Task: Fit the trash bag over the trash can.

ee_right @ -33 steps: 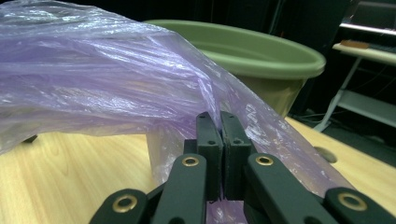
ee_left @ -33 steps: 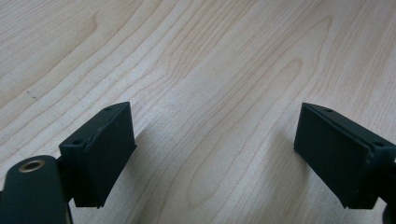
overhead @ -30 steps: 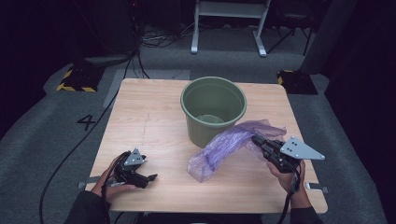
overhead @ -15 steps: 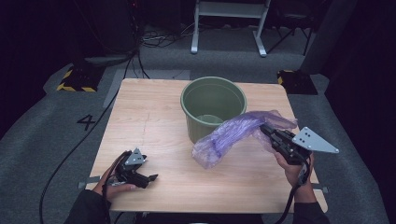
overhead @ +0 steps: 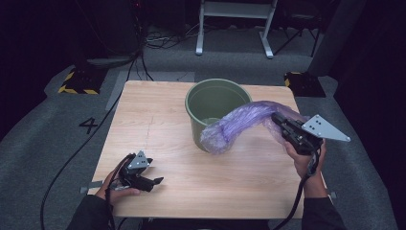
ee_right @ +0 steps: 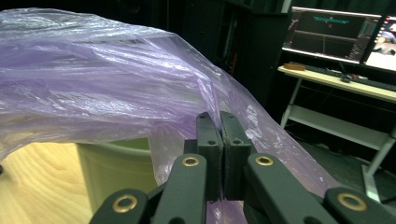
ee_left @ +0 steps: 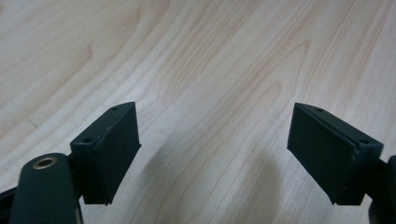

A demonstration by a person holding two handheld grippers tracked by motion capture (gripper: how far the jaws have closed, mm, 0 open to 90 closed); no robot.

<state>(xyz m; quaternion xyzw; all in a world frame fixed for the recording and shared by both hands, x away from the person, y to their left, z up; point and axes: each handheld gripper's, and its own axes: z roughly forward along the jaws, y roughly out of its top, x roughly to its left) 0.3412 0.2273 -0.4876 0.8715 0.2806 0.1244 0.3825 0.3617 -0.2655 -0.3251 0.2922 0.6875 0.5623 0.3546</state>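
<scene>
A green bucket (overhead: 215, 98) stands upright on the wooden table (overhead: 153, 124), toward its far middle. A purple plastic bag (overhead: 234, 122) hangs in the air beside the bucket's right side, its loose end drooping in front of the bucket wall. My right gripper (overhead: 277, 117) is shut on the bag's upper edge; in the right gripper view the jaws pinch the purple film (ee_right: 116, 93) with the bucket (ee_right: 116, 172) below. My left gripper (overhead: 155, 182) rests open near the table's front left, over bare wood (ee_left: 210, 70).
Past the far edge of the table stands a white metal frame (overhead: 234, 24) on grey carpet. A black cable (overhead: 81, 143) trails off the table's left side. A desk with monitors (ee_right: 336, 35) is seen in the right gripper view.
My right gripper has lifted the purple bag up off the table and carried it toward the bucket. The left gripper has stayed put.
</scene>
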